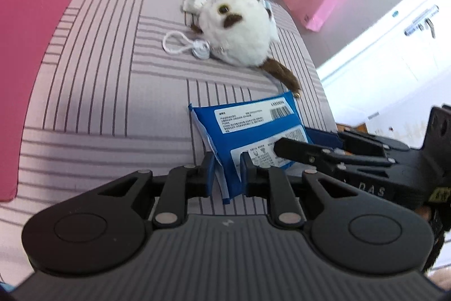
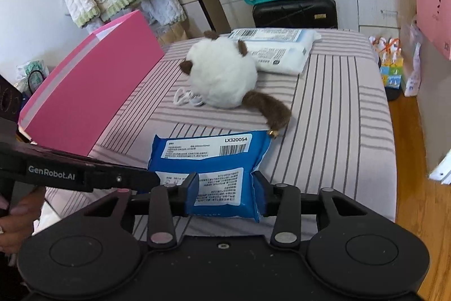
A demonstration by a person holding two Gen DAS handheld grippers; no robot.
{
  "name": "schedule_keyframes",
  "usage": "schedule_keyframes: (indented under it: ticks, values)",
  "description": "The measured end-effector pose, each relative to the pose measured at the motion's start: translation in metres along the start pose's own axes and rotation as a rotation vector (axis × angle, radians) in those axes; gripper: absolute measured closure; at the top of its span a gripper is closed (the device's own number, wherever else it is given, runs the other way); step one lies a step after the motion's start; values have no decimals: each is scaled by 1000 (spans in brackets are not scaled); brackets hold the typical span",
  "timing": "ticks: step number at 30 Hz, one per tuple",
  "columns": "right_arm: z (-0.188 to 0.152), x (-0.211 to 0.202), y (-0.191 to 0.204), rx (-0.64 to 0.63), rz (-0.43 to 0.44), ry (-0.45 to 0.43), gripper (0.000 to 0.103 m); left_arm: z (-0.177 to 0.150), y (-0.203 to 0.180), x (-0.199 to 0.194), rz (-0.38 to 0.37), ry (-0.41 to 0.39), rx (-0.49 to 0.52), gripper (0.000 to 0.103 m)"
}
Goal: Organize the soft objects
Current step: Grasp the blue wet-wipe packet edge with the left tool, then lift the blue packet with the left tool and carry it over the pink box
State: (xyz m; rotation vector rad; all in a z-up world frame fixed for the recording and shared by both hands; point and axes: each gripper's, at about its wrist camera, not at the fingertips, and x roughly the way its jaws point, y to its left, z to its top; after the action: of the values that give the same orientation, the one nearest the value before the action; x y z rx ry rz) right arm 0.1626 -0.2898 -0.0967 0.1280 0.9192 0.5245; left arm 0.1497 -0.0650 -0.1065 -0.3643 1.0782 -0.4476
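One blue wipes pack (image 2: 214, 171), one white wipes pack (image 2: 277, 51), one plush cat (image 2: 222, 75), one pink box (image 2: 84, 98), all on the striped bed (image 2: 338, 109). Left tongs (image 1: 227, 169) pinched tight on the blue pack's edge seam. Right tongs (image 2: 225, 188) part open, pads against both sides of the same pack's near end. Cat lies just past the blue pack, white pack beyond it.

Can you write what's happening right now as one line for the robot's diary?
left gripper: shut on blue pack edge | right gripper: around pack's near end | plush toy: lying beyond on striped cloth
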Motion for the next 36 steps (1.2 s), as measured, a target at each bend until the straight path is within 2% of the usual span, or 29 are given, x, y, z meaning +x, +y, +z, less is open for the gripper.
schedule_keyframes:
  ticks: [5, 13, 19, 24, 30, 36]
  values:
    - [-3, -8, 10, 5, 1, 33, 46, -10, -1, -16, -62, 36, 33, 87]
    - [-2, -20, 27, -13, 14, 56, 46, -13, 1, -40, -66, 30, 93, 87]
    - [3, -34, 55, -71, 10, 66, 45, -18, 2, -72, -66, -14, 139, 87]
    - [9, -52, 76, -126, 51, 54, 45, -27, 6, -100, -77, -52, 149, 87]
    - [14, -68, 98, -177, 111, 42, 45, -37, 8, -125, -54, -98, 167, 87]
    - [17, -82, 125, -255, 121, 23, 45, -45, 10, -151, -53, -146, 186, 87]
